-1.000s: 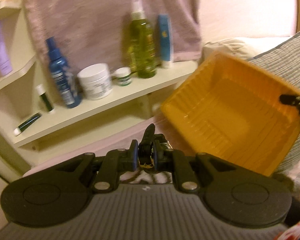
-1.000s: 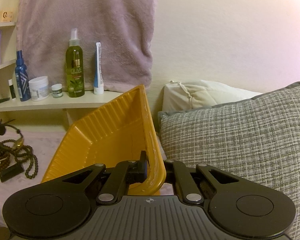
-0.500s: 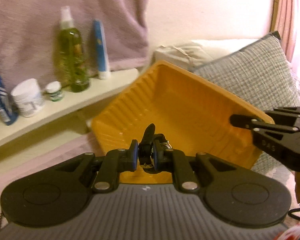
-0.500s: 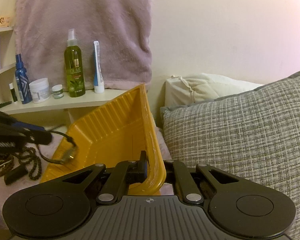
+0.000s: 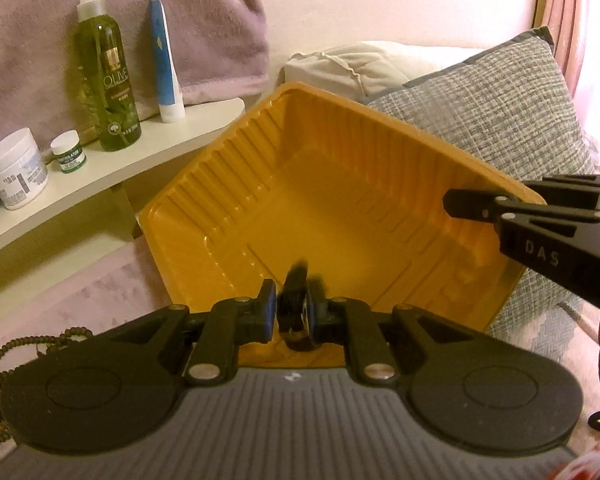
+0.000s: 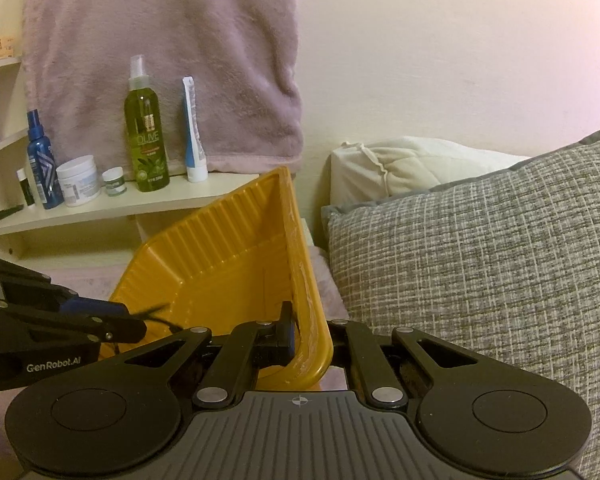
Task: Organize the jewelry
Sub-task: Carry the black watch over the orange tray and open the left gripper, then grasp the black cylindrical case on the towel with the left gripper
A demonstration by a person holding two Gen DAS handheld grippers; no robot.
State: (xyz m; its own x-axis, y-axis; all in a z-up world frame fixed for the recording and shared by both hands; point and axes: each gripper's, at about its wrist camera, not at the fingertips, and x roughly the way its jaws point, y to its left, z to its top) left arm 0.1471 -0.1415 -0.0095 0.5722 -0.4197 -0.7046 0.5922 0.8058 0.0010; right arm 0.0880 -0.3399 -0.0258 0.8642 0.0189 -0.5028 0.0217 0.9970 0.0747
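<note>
An empty yellow ribbed tray (image 5: 324, 208) is held tilted over the bed. My right gripper (image 6: 306, 338) is shut on the tray's rim (image 6: 304, 292); it shows at the right of the left wrist view (image 5: 484, 204). My left gripper (image 5: 294, 314) is shut on a dark wristwatch (image 5: 298, 312) and holds it just over the tray's near edge. In the right wrist view the left gripper (image 6: 128, 322) reaches in from the left, with the watch strap (image 6: 156, 314) blurred at its tip. A string of dark beads (image 5: 28, 350) lies on the bed at lower left.
A cream shelf (image 5: 100, 172) behind holds an olive spray bottle (image 5: 108, 80), a blue tube (image 5: 164, 60), white jars (image 5: 16, 174) and other bottles. A mauve towel (image 6: 160, 52) hangs above. A grey woven pillow (image 6: 480, 280) and a cream pillow (image 6: 412, 168) lie to the right.
My left gripper has carried the watch right from the shelf side to over the tray, closing in on it. The right gripper has kept hold of the tilted tray's rim.
</note>
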